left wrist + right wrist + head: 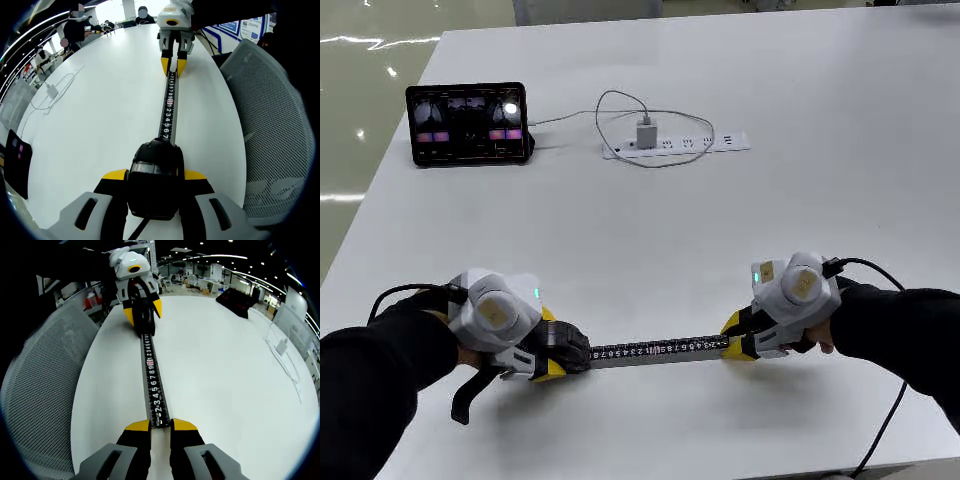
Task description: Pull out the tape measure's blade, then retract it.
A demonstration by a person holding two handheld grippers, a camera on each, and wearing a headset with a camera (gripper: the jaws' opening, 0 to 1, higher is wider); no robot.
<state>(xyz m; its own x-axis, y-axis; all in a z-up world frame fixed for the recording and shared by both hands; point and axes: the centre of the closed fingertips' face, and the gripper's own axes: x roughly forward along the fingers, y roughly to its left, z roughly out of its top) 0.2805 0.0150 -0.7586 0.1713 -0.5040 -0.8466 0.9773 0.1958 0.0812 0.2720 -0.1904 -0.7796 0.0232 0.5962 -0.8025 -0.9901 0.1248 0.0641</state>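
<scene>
A black tape measure case (566, 347) (156, 177) lies near the table's front edge, held between the yellow-tipped jaws of my left gripper (552, 352) (155, 175). Its dark numbered blade (660, 349) (169, 112) (153, 382) runs out flat over the white table to my right gripper (732, 337) (160, 425), which is shut on the blade's end. In the left gripper view the right gripper (174, 66) stands at the far end of the blade. In the right gripper view the left gripper (142, 310) holds the case (145, 315) at the other end.
A tablet (468, 122) stands at the back left of the white table (720, 220). A power strip (675, 144) with a charger and looped cable lies at the back centre. A mesh chair (272, 130) sits beside the table's front edge. People sit far off.
</scene>
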